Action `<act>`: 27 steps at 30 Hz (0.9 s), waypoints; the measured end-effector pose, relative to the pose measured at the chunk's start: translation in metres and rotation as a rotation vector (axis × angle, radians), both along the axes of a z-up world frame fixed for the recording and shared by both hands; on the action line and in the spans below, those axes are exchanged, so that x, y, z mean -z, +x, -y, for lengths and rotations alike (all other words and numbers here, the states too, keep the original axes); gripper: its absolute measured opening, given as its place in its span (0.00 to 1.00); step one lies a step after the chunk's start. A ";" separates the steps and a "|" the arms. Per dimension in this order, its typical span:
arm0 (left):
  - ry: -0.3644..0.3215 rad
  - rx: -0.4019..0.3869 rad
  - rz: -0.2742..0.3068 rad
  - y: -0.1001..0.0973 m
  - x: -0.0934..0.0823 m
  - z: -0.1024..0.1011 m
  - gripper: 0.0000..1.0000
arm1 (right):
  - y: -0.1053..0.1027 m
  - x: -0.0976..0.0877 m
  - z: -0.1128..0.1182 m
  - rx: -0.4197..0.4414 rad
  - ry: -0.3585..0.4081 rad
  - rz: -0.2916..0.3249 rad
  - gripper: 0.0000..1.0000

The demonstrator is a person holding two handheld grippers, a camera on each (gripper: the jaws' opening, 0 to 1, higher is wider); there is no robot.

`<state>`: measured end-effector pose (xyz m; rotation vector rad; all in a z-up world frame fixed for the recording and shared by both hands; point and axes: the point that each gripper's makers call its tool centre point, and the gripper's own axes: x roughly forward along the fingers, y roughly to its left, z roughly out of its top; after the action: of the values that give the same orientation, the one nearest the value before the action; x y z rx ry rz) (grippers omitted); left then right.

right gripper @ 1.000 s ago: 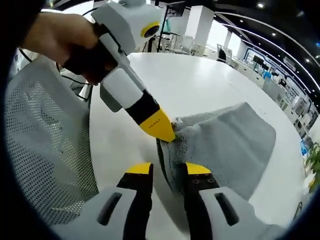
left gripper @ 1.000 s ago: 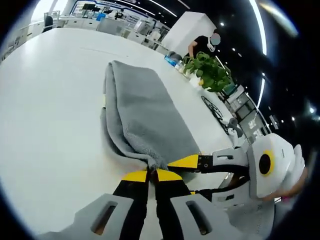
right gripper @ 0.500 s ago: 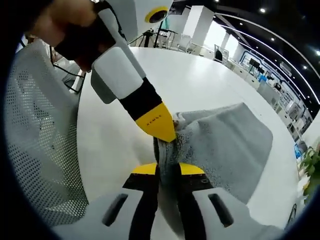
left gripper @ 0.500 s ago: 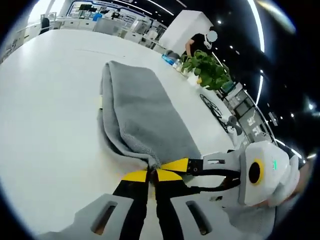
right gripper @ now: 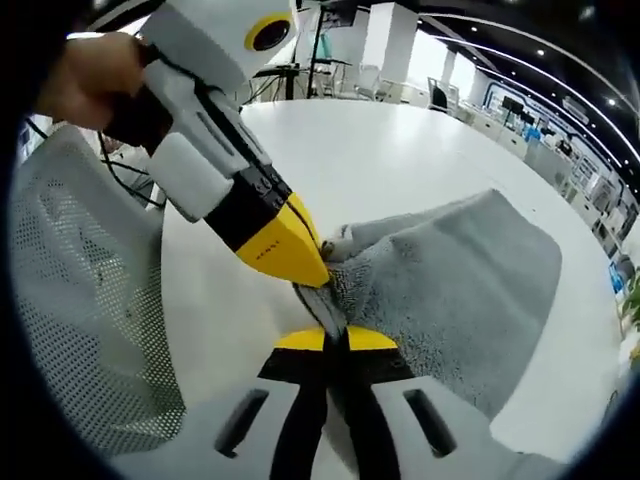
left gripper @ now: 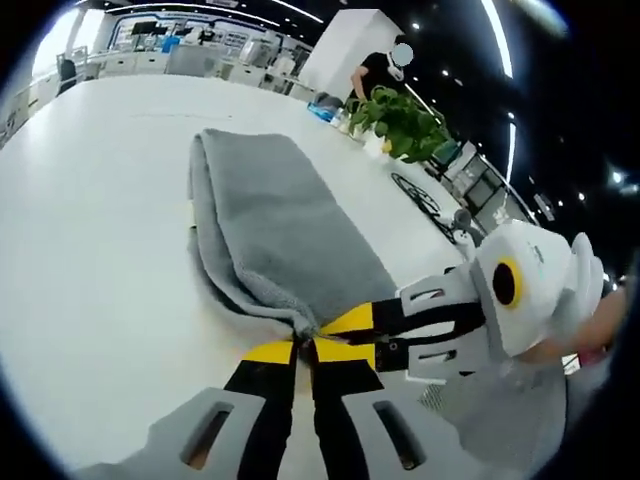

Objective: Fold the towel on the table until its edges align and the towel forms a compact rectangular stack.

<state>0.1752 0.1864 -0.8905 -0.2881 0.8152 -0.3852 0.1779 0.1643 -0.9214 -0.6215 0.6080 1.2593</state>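
A grey towel (left gripper: 270, 220) lies folded into a long strip on the white table (left gripper: 90, 220), running away from me. My left gripper (left gripper: 304, 349) is shut on its near corner. From the right, my right gripper (left gripper: 350, 322) comes in and pinches the same corner. In the right gripper view the grey towel (right gripper: 450, 290) spreads to the right, my right gripper (right gripper: 336, 340) is shut on its near edge, and the left gripper (right gripper: 290, 255) clamps the cloth just above it, held by a hand (right gripper: 95, 80).
A potted green plant (left gripper: 405, 125) stands at the table's far edge, with a person (left gripper: 375, 70) behind it. A white mesh chair back (right gripper: 80, 310) sits close on the left of the right gripper view. Desks fill the room behind.
My right gripper has gone from open beside the towel's corner to shut on it. The left gripper has kept its hold.
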 end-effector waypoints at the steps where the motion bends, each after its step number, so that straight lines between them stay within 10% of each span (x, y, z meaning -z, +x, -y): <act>1: 0.026 0.030 0.021 0.001 -0.001 0.000 0.06 | -0.001 -0.001 0.000 0.000 0.003 -0.009 0.02; 18: 0.525 0.445 0.334 0.005 -0.036 -0.001 0.26 | 0.004 -0.016 0.000 -0.013 0.025 -0.142 0.02; 27: 0.737 0.711 0.400 0.003 -0.028 0.007 0.29 | 0.003 -0.030 0.002 -0.042 0.021 -0.149 0.02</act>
<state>0.1783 0.1791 -0.8621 0.7693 0.5903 -0.7408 0.1812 0.1626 -0.8911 -0.5282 0.7077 1.3577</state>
